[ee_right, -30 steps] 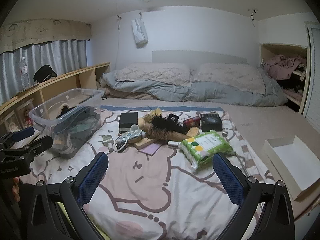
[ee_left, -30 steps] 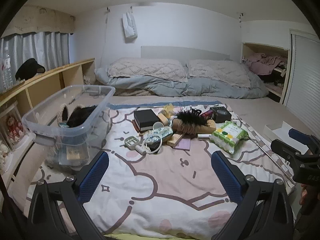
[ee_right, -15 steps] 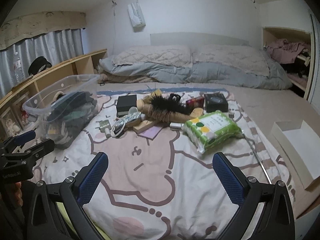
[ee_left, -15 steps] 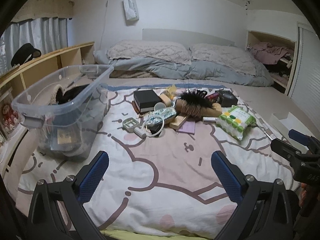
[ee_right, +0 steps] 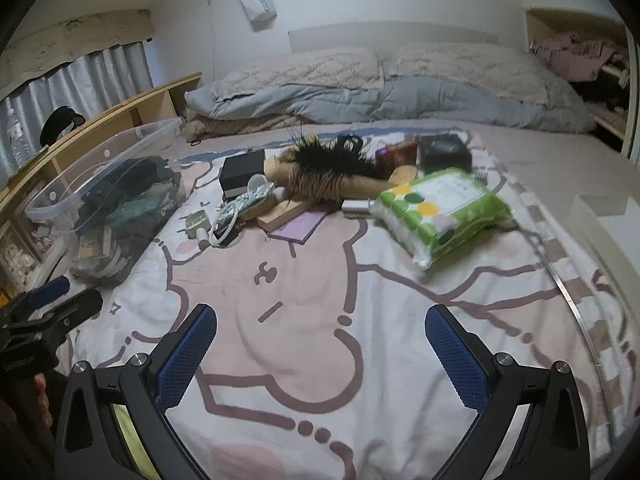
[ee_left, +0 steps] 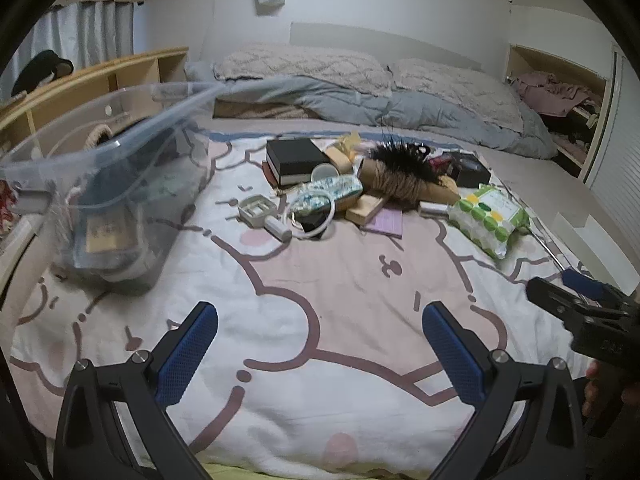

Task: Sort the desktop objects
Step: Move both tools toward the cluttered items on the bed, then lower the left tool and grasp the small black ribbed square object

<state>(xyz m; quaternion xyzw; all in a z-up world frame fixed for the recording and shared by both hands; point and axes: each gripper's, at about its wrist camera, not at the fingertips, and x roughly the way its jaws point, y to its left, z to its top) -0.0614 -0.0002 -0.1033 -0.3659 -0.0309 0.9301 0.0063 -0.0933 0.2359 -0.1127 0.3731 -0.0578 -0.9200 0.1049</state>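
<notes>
Room: bedroom, with a bed spread (ee_left: 320, 280) printed in pink and white cartoon shapes serving as the work surface; two grey pillows (ee_left: 304, 64) and a blue-grey duvet lie at the far end.
Left side: wooden shelf unit (ee_right: 132, 112) along the bed, with grey curtains (ee_right: 80, 80) behind it.
Storage bin: clear plastic bin (ee_left: 100, 168) on the left of the spread, already holding dark fabric and other small items that are hard to make out.
Object pile: clustered at mid-bed, to the right of the bin and well apart from both grippers.
Pile contents, left part: black box (ee_left: 296, 160), a white cable (ee_left: 316, 220) looped beside a small white device (ee_left: 260, 212), and a patterned pouch (ee_left: 328, 196).
Pile contents, middle: black feathered item (ee_right: 332, 160) lying over a tan, twine-wrapped piece (ee_left: 400, 186), with a wooden block (ee_left: 366, 208) and a lilac notepad (ee_right: 298, 226) just in front.
Pile contents, right part: green dotted tissue pack (ee_right: 440, 212) nearest the right edge, and a dark box (ee_right: 444, 152) behind it.
Far right: white open box (ee_right: 608, 232) off the spread.
Left gripper (ee_left: 320, 344): released, blue pads spread wide, empty, above the near part of the spread.
Right gripper (ee_right: 320, 344): likewise spread wide and empty, near edge of the bed, to the right of the left one.
</notes>
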